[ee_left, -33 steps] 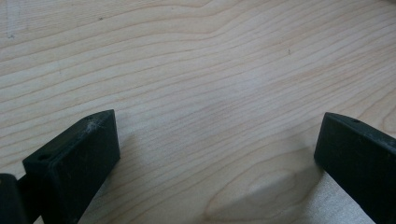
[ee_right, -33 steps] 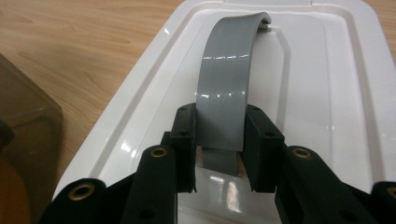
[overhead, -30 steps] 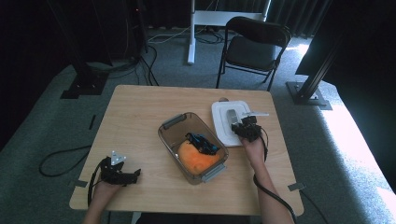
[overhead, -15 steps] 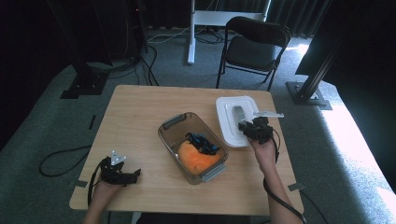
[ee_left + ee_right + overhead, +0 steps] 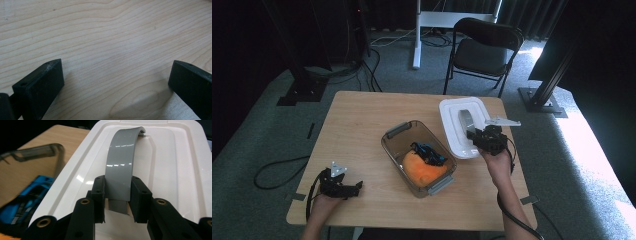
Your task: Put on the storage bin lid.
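Note:
A white box lid (image 5: 452, 117) (image 5: 175, 162) with a grey arched handle (image 5: 465, 120) (image 5: 121, 162) hangs tilted over the table's right side. My right gripper (image 5: 473, 134) (image 5: 117, 200) is shut on the near end of that handle, one pad on each side. To its left stands a clear tub (image 5: 398, 134) holding an orange thing (image 5: 422, 169) and a blue and black toy (image 5: 428, 152) (image 5: 30, 192). My left gripper (image 5: 357, 188) (image 5: 116, 82) rests at the table's front left, jaws wide open over bare wood.
The wooden table (image 5: 357, 130) has free surface to the left and behind the tub. A black folding chair (image 5: 484, 50) stands beyond the far edge. Cables (image 5: 277, 167) trail on the floor at the left.
My right gripper has risen with the lid and carried it slightly right and toward the far edge. The left gripper has stayed where it was.

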`<state>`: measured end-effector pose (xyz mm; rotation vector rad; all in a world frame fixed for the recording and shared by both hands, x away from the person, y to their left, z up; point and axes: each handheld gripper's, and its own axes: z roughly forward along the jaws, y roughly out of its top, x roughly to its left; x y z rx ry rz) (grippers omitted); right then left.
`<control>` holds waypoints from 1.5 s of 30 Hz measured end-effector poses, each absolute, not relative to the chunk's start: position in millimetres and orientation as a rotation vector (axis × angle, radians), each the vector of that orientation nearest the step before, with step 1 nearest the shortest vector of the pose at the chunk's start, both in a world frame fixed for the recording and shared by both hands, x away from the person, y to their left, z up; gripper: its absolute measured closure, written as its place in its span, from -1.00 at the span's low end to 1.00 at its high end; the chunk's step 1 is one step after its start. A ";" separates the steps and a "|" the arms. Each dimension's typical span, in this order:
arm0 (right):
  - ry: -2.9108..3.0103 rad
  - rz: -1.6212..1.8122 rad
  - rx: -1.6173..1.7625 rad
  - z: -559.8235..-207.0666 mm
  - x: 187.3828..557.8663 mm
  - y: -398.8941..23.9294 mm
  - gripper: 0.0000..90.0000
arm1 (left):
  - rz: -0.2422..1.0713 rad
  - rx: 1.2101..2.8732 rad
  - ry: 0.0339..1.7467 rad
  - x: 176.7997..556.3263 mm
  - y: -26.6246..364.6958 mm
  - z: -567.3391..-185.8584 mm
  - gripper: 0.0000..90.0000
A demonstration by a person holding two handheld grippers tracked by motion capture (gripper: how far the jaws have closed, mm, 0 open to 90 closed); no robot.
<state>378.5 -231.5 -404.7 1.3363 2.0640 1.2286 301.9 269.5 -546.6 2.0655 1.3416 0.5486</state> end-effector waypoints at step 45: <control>2.488 1.353 0.926 -405.4 341.0 -124.5 0.51 | 0.545 2.063 1.344 301.9 269.3 -546.6 -0.99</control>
